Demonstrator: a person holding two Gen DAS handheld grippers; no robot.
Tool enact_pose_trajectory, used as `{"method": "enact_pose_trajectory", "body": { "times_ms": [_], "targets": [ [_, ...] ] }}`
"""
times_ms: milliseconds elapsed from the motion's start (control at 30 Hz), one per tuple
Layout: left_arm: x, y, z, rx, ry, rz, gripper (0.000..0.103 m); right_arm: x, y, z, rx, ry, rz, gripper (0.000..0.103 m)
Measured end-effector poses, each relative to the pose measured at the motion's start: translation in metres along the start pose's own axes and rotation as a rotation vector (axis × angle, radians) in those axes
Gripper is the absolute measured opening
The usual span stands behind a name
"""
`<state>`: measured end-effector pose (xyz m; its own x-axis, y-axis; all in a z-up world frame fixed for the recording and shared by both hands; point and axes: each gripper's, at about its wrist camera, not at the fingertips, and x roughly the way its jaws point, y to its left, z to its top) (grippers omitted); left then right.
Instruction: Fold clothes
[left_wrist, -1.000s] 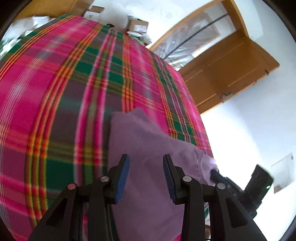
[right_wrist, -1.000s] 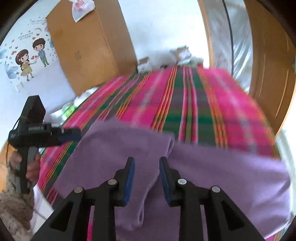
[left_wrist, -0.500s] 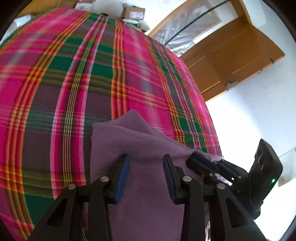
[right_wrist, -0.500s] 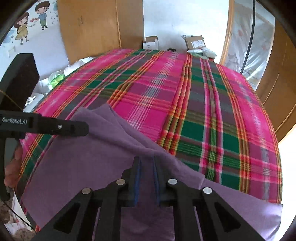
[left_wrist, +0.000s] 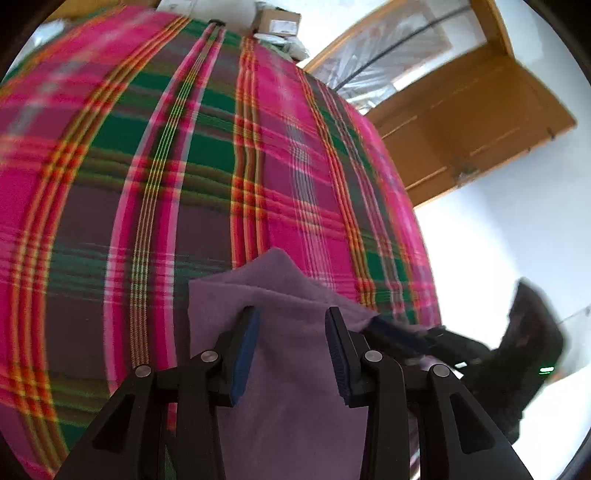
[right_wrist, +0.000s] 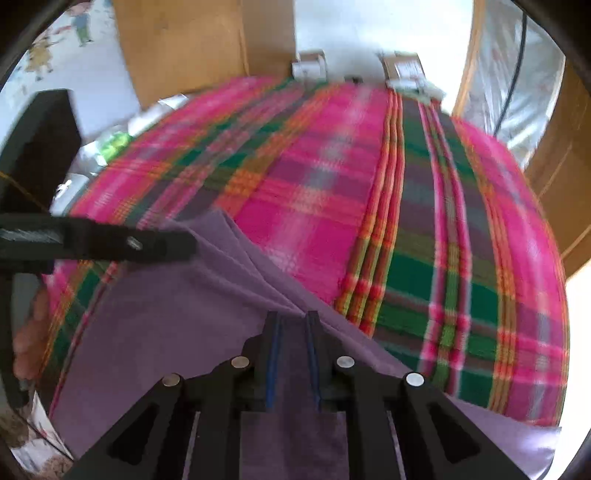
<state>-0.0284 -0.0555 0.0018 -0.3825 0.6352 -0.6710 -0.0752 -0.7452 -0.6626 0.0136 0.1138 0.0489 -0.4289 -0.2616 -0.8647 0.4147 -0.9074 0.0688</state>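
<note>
1. A purple garment (right_wrist: 155, 325) lies at the near edge of a plaid blanket (right_wrist: 332, 206), most of it flat, with its near part running under both grippers.
2. The right gripper (right_wrist: 291, 354) is clenched on a ridge of the cloth: its jaws stand close together with purple fabric pinched between them, and creases run from the pinch toward the far left corner.
3. The left gripper (left_wrist: 291, 354) is released, its jaws wide apart over the cloth with nothing between them. In the right wrist view its tip sits at the far left corner of the garment; whether it touches the fabric there cannot be told.
4. From the left wrist view, one layer of the garment (left_wrist: 280, 369) laps over another near the far corner, so at least one fold or overlap is present.
5. How far along the folding is stays unsettled. The spread cloth with a pinched ridge fits either a garment being gathered for a fold across its width, or one already doubled and being taken up for a further fold.
6. What is clearly left: the garment is broad and loose, not a compact stack, so more folding and smoothing appear to remain.
7. Motion blur on the blanket suggests the right gripper is moving.
</note>
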Motion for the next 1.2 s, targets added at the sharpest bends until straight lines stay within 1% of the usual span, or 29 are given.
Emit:
{"method": "enact_pose_trajectory", "body": {
  "times_ms": [67,167,267,333,433,533,667,700,767,867,967,1033,1100,1200],
  "targets": [
    [0.001,0.005,0.002,-0.010,-0.004,-0.025,0.039,0.003,-0.007,0.001,0.032,0.014,0.022,0.012],
    [0.001,0.008,0.002,-0.012,-0.003,-0.035,0.039,0.004,-0.010,0.003,0.048,0.027,0.030,0.012],
    [-0.004,0.005,0.001,0.001,-0.003,-0.021,0.039,-0.001,-0.006,0.002,0.058,0.011,0.018,0.012],
    [-0.011,0.003,-0.002,0.017,-0.012,0.001,0.039,-0.011,0.000,-0.002,0.044,-0.022,0.019,0.012],
    [-0.028,-0.003,-0.019,0.059,-0.024,0.031,0.039,-0.030,0.013,-0.017,0.006,-0.066,0.049,0.013],
    [-0.043,-0.004,-0.043,0.078,-0.016,0.019,0.039,-0.043,0.029,-0.035,-0.046,-0.097,0.056,0.013],
    [-0.044,-0.004,-0.075,0.110,0.048,0.045,0.039,-0.034,0.044,-0.058,-0.080,-0.064,0.015,0.013],
    [-0.044,-0.004,-0.080,0.121,0.057,0.056,0.038,-0.030,0.045,-0.061,-0.078,-0.054,0.008,0.013],
    [-0.048,-0.006,-0.088,0.163,0.038,0.076,0.038,-0.030,0.042,-0.064,-0.048,-0.066,0.010,0.013],
    [-0.053,-0.009,-0.096,0.172,0.041,0.103,0.038,-0.036,0.045,-0.065,-0.035,-0.082,0.005,0.013],
    [-0.059,-0.014,-0.107,0.202,0.039,0.134,0.038,-0.049,0.057,-0.073,-0.060,-0.127,0.047,0.013],
    [-0.062,-0.014,-0.118,0.218,0.047,0.137,0.038,-0.051,0.063,-0.080,-0.064,-0.137,0.052,0.013],
    [-0.063,-0.011,-0.126,0.224,0.037,0.128,0.038,-0.053,0.068,-0.086,-0.067,-0.148,0.057,0.013],
    [-0.069,-0.005,-0.133,0.208,0.030,0.130,0.038,-0.055,0.076,-0.097,-0.073,-0.164,0.064,0.014]
  ]
}}
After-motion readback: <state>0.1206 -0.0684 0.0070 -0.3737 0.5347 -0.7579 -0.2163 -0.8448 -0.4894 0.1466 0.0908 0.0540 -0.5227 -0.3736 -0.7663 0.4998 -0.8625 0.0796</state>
